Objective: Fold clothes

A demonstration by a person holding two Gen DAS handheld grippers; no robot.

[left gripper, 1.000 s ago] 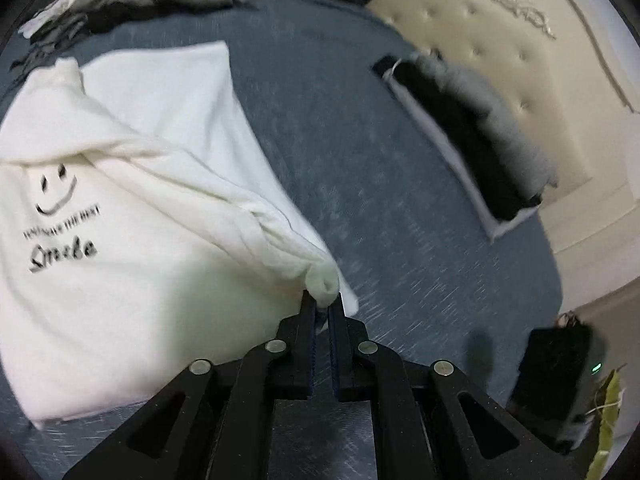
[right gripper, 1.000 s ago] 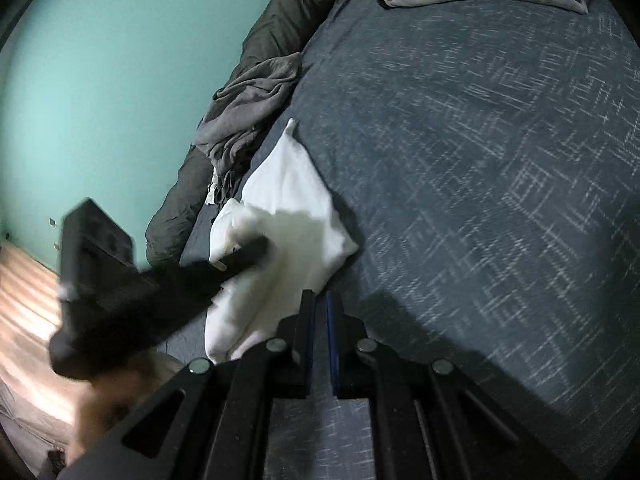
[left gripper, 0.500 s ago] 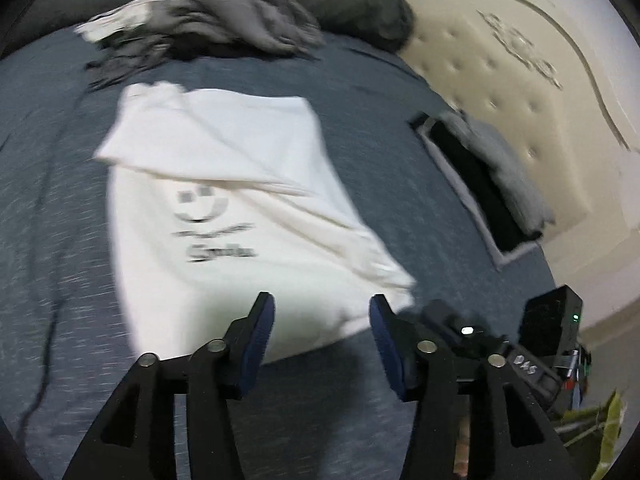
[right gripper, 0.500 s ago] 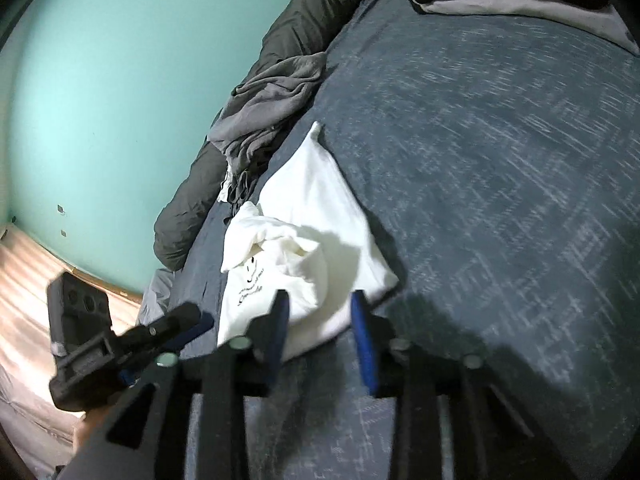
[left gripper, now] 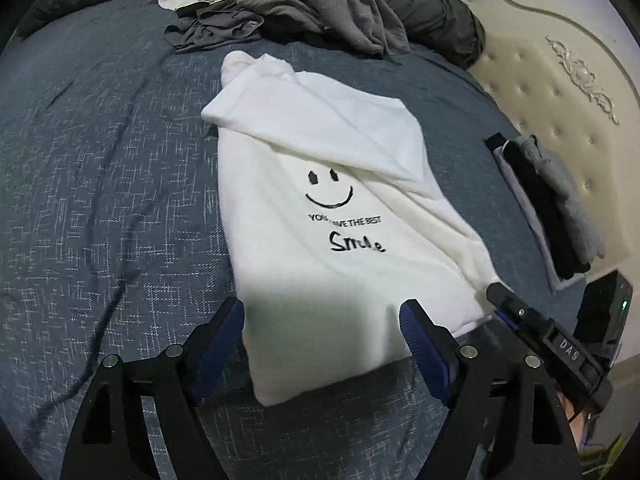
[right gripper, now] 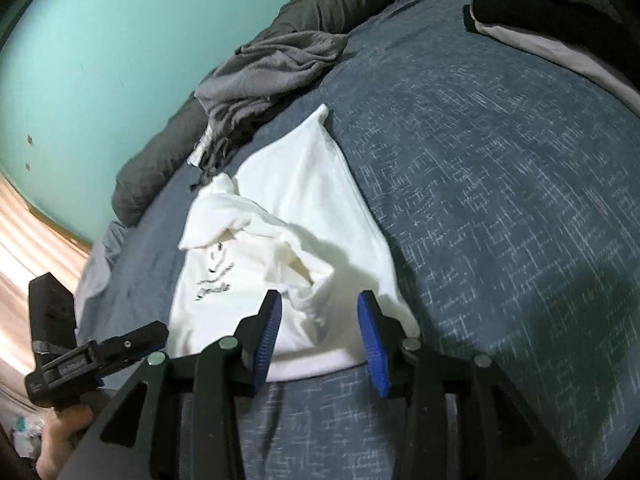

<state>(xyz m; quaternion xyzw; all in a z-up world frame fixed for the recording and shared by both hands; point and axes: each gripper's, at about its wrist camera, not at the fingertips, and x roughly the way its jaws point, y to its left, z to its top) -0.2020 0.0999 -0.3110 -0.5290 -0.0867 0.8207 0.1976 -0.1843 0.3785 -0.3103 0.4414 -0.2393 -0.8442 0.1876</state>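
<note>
A white top (left gripper: 332, 216) with a black smiley and "Smile" print lies on the blue-grey bedspread (left gripper: 104, 184), its sleeves folded in across the front. My left gripper (left gripper: 322, 316) hovers over its near hem, jaws opening wide, nothing pressed between the pads. The right gripper's black body (left gripper: 552, 344) shows at the top's right hem corner in that view. In the right wrist view the same top (right gripper: 304, 220) lies ahead, and my right gripper (right gripper: 318, 312) is above its near bunched edge, jaws opening, pads not pressing the cloth. The left gripper's body (right gripper: 92, 356), in a hand, sits at lower left.
A heap of grey clothes (left gripper: 304, 4) and a dark duvet roll (left gripper: 440, 12) lie along the far side of the bed. A folded stack of black and grey garments (left gripper: 552, 204) sits by the cream tufted headboard (left gripper: 560, 92). A teal wall (right gripper: 100, 40) stands behind.
Both grippers were shut a second ago, the left one on a sleeve cuff; both have let go, opened and drawn back toward the hem. The sleeve now rests folded across the top.
</note>
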